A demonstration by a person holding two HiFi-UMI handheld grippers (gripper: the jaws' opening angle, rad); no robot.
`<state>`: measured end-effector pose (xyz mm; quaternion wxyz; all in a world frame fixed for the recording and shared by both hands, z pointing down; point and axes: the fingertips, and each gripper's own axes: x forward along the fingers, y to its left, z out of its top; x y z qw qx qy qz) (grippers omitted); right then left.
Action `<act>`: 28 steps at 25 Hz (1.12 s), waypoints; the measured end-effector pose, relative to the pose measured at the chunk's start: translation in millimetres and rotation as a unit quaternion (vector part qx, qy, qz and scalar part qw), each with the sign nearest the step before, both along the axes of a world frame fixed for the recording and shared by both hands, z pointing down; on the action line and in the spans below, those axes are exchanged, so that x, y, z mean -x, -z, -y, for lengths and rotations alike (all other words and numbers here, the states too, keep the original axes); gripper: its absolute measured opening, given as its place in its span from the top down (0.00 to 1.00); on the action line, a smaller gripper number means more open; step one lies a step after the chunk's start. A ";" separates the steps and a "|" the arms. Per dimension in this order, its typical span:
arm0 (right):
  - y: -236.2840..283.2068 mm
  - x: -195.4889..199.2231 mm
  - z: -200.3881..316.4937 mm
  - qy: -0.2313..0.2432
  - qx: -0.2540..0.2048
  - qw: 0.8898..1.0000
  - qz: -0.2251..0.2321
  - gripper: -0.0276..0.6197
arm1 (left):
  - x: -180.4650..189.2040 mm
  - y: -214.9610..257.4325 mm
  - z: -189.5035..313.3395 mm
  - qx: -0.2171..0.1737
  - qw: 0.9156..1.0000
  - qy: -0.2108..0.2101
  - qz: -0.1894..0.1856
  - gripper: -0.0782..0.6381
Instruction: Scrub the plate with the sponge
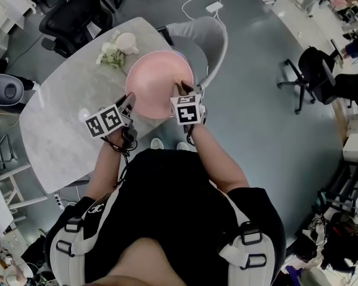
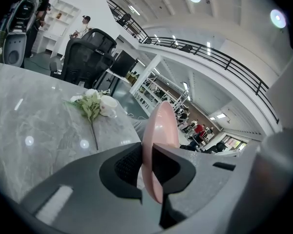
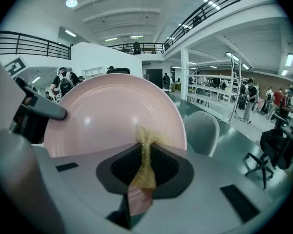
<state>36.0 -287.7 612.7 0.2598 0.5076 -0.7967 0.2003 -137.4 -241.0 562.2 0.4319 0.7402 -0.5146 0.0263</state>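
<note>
Two tools meet at the pink plate (image 1: pixel 158 79) over the far side of the marble table (image 1: pixel 59 124). The left tool (image 2: pixel 147 167) is clamped on the plate's rim and holds it tilted up. The right tool (image 3: pixel 145 165) is closed on a thin yellow sponge (image 3: pixel 146 147), whose frayed tip presses against the plate's face. White flowers (image 1: pixel 110 55) lie on the table just beside the plate.
</note>
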 end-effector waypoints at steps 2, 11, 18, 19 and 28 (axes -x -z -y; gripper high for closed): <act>1.2 9.8 -4.1 0.011 0.004 1.000 0.012 0.88 | 0.4 -1.8 -0.3 0.003 1.000 0.004 -0.005 0.83; 19.9 94.1 -39.0 0.141 0.012 0.989 0.040 0.87 | -1.0 -5.3 2.2 0.008 1.000 0.014 0.004 0.83; 20.3 140.0 -71.3 0.240 0.030 0.969 0.045 0.87 | 8.1 -8.9 0.2 0.017 0.999 0.031 0.000 0.83; 19.8 142.4 -74.0 0.248 0.032 0.967 0.045 0.87 | 9.8 -8.9 -0.5 0.018 0.999 0.033 -0.001 0.83; 8.8 141.6 -83.5 0.289 0.050 0.956 0.019 0.87 | 28.0 -4.5 2.8 0.013 0.998 0.056 -0.011 0.83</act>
